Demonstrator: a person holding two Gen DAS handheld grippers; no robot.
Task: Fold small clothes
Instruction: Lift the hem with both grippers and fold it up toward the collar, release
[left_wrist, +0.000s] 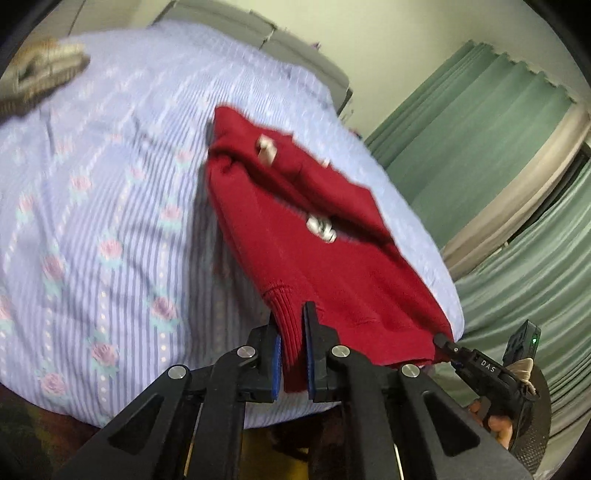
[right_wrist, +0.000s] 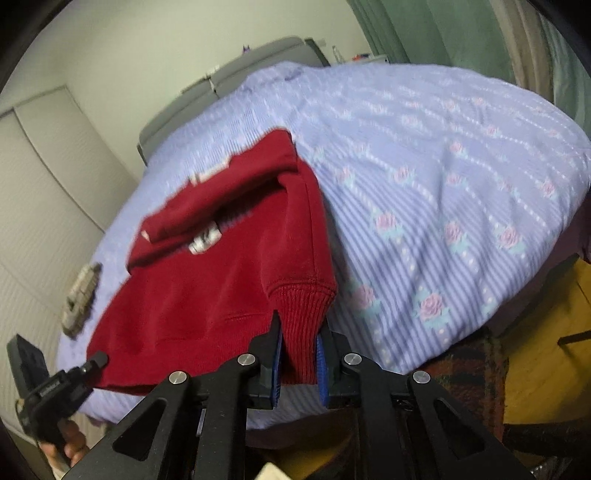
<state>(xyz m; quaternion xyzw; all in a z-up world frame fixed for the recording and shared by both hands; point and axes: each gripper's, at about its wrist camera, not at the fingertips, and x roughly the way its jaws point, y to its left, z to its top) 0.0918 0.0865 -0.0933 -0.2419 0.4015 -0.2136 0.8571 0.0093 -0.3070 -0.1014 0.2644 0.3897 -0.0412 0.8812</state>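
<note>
A small dark red sweatshirt (left_wrist: 325, 258) made of soft thick cloth lies on a bed with a light purple striped bedspread (left_wrist: 110, 184) that has little pink roses on it. The sweatshirt has ribbed knit at its bottom edge. Its sleeves are folded across the front, and bits of white print show between the folds. The near edge is lifted off the bed, and the far part rests on the bedspread.

The left gripper (left_wrist: 293, 354) has its black fingers (left_wrist: 320, 332) with blue pads closed tight on the ribbed hem at one bottom corner. The right gripper (right_wrist: 300, 354) has its fingers (right_wrist: 271, 343) closed tight on the ribbed hem at the other bottom corner. Each view also shows the other gripper at its edge, with part of a hand (right_wrist: 72, 448) around the handle.

The white print is blurry and half covered, so it cannot be read. The sweatshirt's neck is hidden under the folded sleeves. A small beige folded thing (left_wrist: 48, 70) lies farther off on the bedspread, too blurry to name. Green curtains (left_wrist: 498, 155) hang beside the bed. The rest of the person is cut off.
</note>
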